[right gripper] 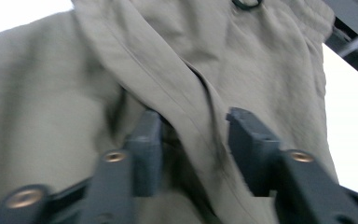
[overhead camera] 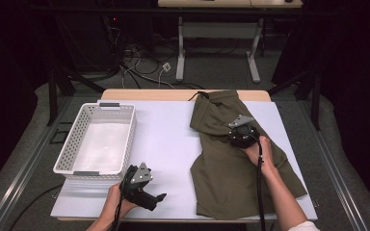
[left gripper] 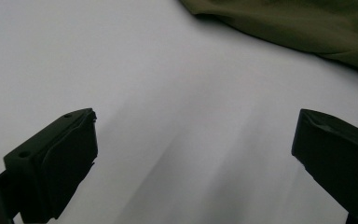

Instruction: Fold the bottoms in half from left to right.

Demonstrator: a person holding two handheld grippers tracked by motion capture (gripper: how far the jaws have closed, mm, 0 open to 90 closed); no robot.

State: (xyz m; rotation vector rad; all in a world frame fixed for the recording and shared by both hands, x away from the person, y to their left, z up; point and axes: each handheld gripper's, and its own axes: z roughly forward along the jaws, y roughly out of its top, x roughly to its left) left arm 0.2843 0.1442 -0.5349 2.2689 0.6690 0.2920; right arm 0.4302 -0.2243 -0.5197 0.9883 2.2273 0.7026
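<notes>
An olive-green garment, shorts by the look of the gathered waistband and drawstring, lies spread on the right half of the bench. Its waistband is at the far edge and its hem reaches the near right corner. A fold of the cloth runs diagonally across the upper part.

The right gripper sits on the garment's far-left portion, held by the person's right hand, with its cable trailing back along the forearm. In the right gripper view, the right gripper has its jaws partly apart, one on either side of a raised seam fold of the garment. The cloth sits between them, but the pads do not press on it; a gap shows on both sides of the fold.

The left gripper rests low over the near part of the bench, just beside the near right corner of a white perforated basket, held in the left hand. In the left gripper view, the left gripper has its jaws spread wide over bare white surface, with nothing between them. The garment's edge lies beyond, well apart from it.

The basket stands on the left side of the bench.
</notes>
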